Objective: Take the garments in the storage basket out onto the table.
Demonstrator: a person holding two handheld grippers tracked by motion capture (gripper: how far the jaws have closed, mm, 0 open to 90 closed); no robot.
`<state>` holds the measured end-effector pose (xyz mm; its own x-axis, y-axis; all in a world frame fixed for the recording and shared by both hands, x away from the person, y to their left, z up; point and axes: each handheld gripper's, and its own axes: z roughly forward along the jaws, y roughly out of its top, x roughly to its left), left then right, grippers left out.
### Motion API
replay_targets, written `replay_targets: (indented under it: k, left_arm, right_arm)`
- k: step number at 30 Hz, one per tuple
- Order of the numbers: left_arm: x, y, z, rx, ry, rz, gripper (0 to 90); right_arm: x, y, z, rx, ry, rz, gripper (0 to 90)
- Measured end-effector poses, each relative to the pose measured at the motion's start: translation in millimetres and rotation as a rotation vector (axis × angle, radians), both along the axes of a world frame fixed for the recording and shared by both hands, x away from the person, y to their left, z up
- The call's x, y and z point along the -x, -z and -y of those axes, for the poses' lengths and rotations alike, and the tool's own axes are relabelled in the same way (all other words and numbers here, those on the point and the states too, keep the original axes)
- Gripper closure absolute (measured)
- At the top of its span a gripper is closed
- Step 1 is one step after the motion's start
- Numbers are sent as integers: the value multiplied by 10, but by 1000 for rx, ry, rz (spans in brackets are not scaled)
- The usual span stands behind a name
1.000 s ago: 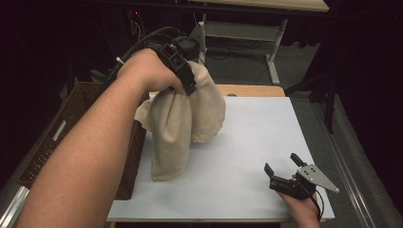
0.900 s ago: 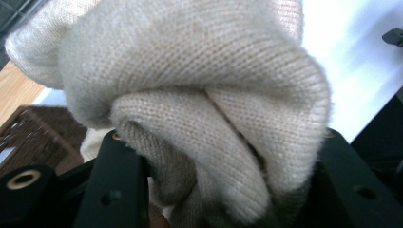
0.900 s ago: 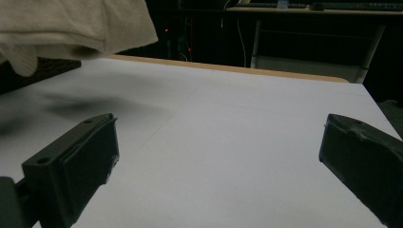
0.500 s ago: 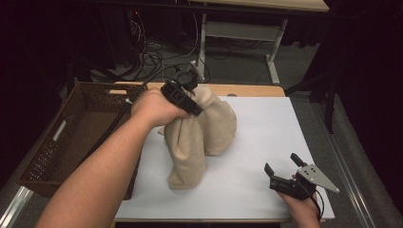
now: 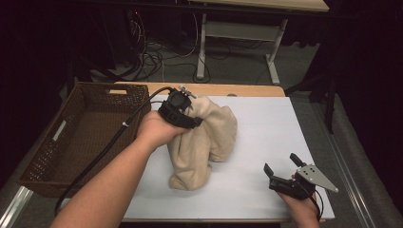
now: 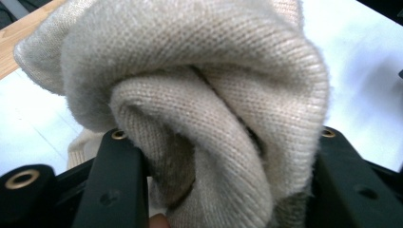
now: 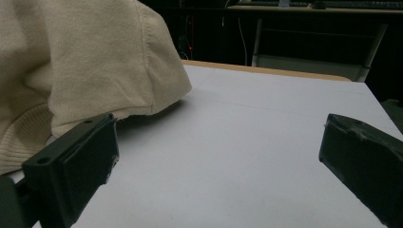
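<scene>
So my left hand-held gripper (image 5: 183,110) is clamped on a thick bunch of the cream knitted sweater (image 5: 204,140). In the left gripper view you can see the folds of knit (image 6: 199,104) bulging out between both black jaws, packed tight against the pads, so that's a proper grasp, not just resting there. The sweater is bunched in a heap on the white surface (image 5: 266,128), roughly in the left half of it, nearer the far edge than the near one. The top of the heap is pinched up in my gripper, and the lower end sits slumped on the surface toward the near edge.

My right hand-held gripper (image 5: 284,167) is down by the near right corner of the surface, jaws spread wide with nothing between them. In the right gripper view, both jaws frame bare white surface (image 7: 247,142), with the sweater (image 7: 85,61) piled up off to the left, near the left jaw, though I can't tell if it touches it. Well apart from the heap in the high view, anyway.

There's a dark brown woven basket (image 5: 57,156) just beside the left edge of the surface, and my left forearm crosses over its near right corner. The gripper's black cable (image 5: 119,135) trails back over the basket too.
</scene>
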<state>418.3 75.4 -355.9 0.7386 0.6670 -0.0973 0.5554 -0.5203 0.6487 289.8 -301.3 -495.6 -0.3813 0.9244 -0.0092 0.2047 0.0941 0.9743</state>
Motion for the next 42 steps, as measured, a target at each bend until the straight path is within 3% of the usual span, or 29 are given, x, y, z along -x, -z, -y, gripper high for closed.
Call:
replay_targets:
  k: [11, 15, 21, 24, 30, 38, 42]
  left_arm:
    - [118, 402, 8, 83, -13, 62, 496]
    - [138, 543, 25, 95, -28, 68, 493]
    - [176, 815, 20, 156, -51, 78, 483]
    - [205, 947, 39, 157, -52, 92, 476]
    - [219, 1194, 54, 167, -64, 74, 467]
    - [204, 1307, 71, 163, -66, 67, 454]
    - [266, 1235, 67, 151, -59, 74, 322]
  right_arm:
    - [-3, 6, -13, 8, -7, 1, 0]
    - [-7, 9, -16, 11, -9, 1, 0]
    - [-6, 10, -19, 11, -11, 2, 0]
    - [-6, 9, -20, 10, -11, 2, 0]
    - [-5, 14, -30, 14, -15, -1, 0]
    - [-17, 27, -41, 17, -17, -6, 0]
    - [-16, 36, -39, 19, -20, -7, 0]
